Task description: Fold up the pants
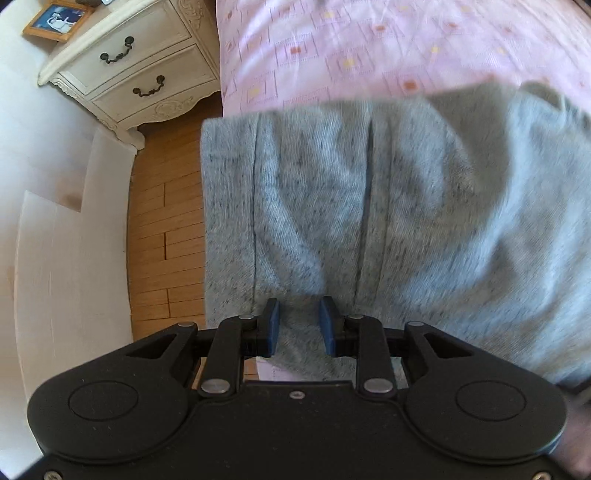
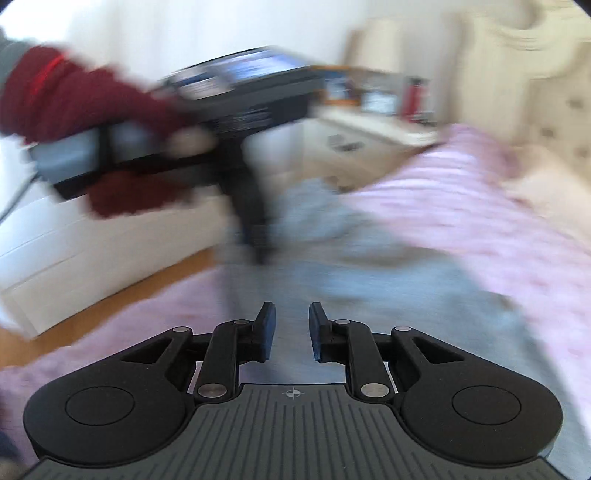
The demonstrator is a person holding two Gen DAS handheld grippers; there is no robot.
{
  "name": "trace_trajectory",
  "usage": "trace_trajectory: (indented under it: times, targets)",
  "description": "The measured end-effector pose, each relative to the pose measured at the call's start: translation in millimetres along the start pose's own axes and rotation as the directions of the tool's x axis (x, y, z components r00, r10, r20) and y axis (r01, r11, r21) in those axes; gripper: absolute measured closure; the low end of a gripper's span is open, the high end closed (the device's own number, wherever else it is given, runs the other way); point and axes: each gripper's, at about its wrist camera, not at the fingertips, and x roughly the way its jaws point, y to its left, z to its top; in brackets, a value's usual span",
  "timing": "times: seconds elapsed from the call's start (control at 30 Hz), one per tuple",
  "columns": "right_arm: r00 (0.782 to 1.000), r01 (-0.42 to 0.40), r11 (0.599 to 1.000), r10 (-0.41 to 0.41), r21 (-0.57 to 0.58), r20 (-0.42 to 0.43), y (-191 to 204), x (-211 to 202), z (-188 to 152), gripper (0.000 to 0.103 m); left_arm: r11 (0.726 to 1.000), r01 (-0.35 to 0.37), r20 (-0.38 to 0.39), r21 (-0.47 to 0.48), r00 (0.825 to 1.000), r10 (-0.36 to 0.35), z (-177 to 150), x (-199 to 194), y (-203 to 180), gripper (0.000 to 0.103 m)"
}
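Grey speckled pants (image 1: 406,203) lie on the pink patterned bed sheet (image 1: 369,44), reaching its left edge. My left gripper (image 1: 299,321) points steeply down with a bunch of the grey cloth filling the gap between its blue pads; creases run toward the fingers. In the blurred right wrist view, my right gripper (image 2: 291,328) hovers open over the pants (image 2: 369,266) with nothing between its pads. The left gripper (image 2: 255,243) shows there too, held by a hand in a dark red sleeve (image 2: 74,99), with its tips down on the cloth.
A cream nightstand (image 1: 129,70) with two drawers stands beside the bed, a framed picture (image 1: 55,18) on top. Wooden floor (image 1: 166,229) runs along the bed's left side, with white furniture (image 1: 66,258) beyond it. The pink sheet (image 2: 480,206) stretches away to the right.
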Motion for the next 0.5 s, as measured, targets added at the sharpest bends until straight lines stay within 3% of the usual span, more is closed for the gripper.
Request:
trace_trajectory:
  times: [0.1, 0.17, 0.23, 0.27, 0.3, 0.37, 0.5]
  targets:
    - [0.978, 0.209, 0.977, -0.208, 0.049, -0.03, -25, -5, -15, 0.084, 0.998, -0.035, 0.004, 0.049, 0.999, 0.035, -2, -2, -8, 0.067]
    - [0.953, 0.294, 0.953, -0.286, 0.069, -0.101, -35, -3, -28, 0.084, 0.997, -0.05, -0.003, 0.051, 0.999, 0.051, -3, -2, -11, 0.067]
    - [0.952, 0.272, 0.957, -0.252, 0.101, -0.177, -39, 0, -41, 0.084, 0.997, -0.062, -0.017, 0.053, 0.998, 0.063, -4, -2, -12, 0.067]
    - [0.955, 0.228, 0.964, -0.195, 0.134, -0.225, -41, 2, -47, 0.084, 0.996, -0.065, -0.024, 0.055, 0.997, 0.067, -5, -2, -12, 0.067]
    - [0.959, 0.195, 0.967, -0.153, 0.165, -0.237, -40, 1, -53, 0.083, 0.996, -0.071, -0.035, 0.058, 0.997, 0.073, -4, -1, -13, 0.068]
    - [0.962, 0.185, 0.97, -0.145, 0.161, -0.231, -31, -7, -58, 0.083, 0.996, -0.078, -0.05, 0.048, 0.995, 0.081, -5, -3, -13, 0.071]
    - [0.96, 0.139, 0.974, -0.089, 0.178, -0.265, -21, -10, -58, 0.083, 0.995, -0.092, 0.097, 0.047, 0.991, 0.087, -5, -37, -32, 0.073]
